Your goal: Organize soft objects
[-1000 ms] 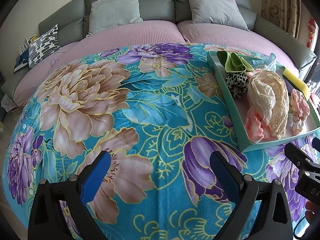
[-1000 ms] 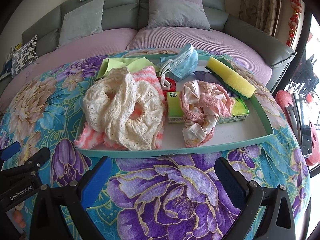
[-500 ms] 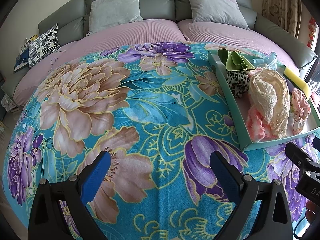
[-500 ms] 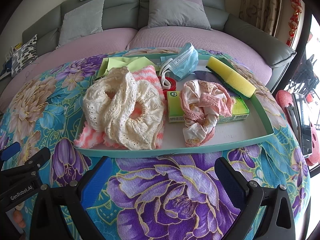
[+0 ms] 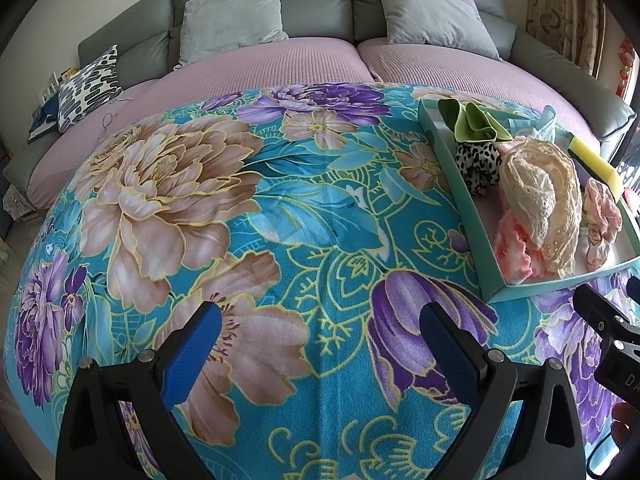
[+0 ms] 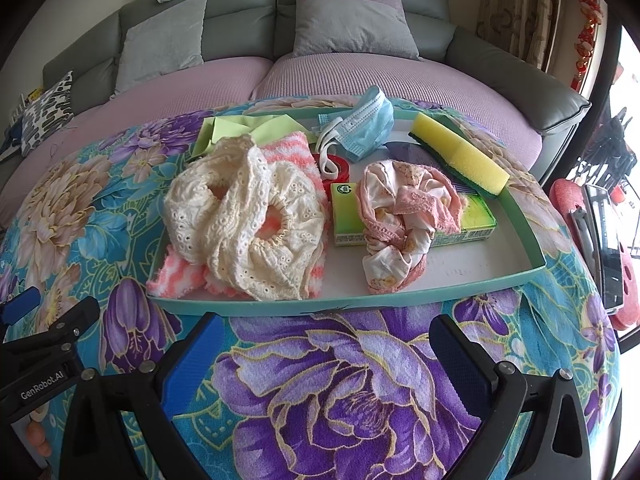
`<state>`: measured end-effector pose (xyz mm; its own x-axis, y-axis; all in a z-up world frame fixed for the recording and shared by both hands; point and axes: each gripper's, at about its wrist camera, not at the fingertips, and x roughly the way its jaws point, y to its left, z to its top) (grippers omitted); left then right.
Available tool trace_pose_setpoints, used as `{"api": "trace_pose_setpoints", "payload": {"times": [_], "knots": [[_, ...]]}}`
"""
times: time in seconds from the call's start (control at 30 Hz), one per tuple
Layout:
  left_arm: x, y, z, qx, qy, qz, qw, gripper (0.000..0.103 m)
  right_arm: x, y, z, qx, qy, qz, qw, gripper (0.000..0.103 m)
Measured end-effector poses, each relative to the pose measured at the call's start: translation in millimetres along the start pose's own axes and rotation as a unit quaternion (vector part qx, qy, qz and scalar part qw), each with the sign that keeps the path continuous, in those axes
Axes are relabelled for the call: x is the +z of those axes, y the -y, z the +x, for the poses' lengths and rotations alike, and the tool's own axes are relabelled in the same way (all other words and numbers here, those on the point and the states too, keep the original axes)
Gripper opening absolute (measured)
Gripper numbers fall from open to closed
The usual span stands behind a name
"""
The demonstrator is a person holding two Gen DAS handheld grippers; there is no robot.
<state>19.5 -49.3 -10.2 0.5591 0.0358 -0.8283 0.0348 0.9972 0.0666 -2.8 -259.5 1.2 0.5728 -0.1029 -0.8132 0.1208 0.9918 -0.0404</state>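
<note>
A teal tray (image 6: pixel 440 294) (image 5: pixel 464 200) on the flowered cloth holds a cream lace scrunchie (image 6: pixel 248 220) (image 5: pixel 540 192) on a pink striped towel (image 6: pixel 180 276), a pink satin scrunchie (image 6: pixel 400 216) (image 5: pixel 600 212), a green box (image 6: pixel 348 216), a blue face mask (image 6: pixel 364 128), a yellow sponge (image 6: pixel 460 152), a green cloth (image 6: pixel 232 128) (image 5: pixel 476 124) and a leopard scrunchie (image 5: pixel 478 168). My right gripper (image 6: pixel 332 356) stands open just before the tray's near rim. My left gripper (image 5: pixel 320 344) stands open over bare cloth, left of the tray. Both are empty.
The flowered blanket (image 5: pixel 240 208) covers a round surface. Behind it runs a grey sofa with pink seat covers (image 5: pixel 280 64) and grey cushions (image 6: pixel 352 20). A patterned pillow (image 5: pixel 88 84) lies far left. A pink object and a dark rack (image 6: pixel 600 208) stand at the right.
The left wrist view has drifted slightly, so the tray sits a little further right and lower. The right gripper and the tray's contents have not moved.
</note>
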Motion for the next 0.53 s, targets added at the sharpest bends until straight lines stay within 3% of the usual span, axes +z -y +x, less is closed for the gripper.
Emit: {"api": "trace_pose_setpoints", "payload": {"times": [0.53], "knots": [[0.7, 2.3, -5.7, -0.008, 0.01, -0.002, 0.9999, 0.099, 0.4, -1.3, -0.4, -0.001, -0.002, -0.003, 1.0, 0.103]]}}
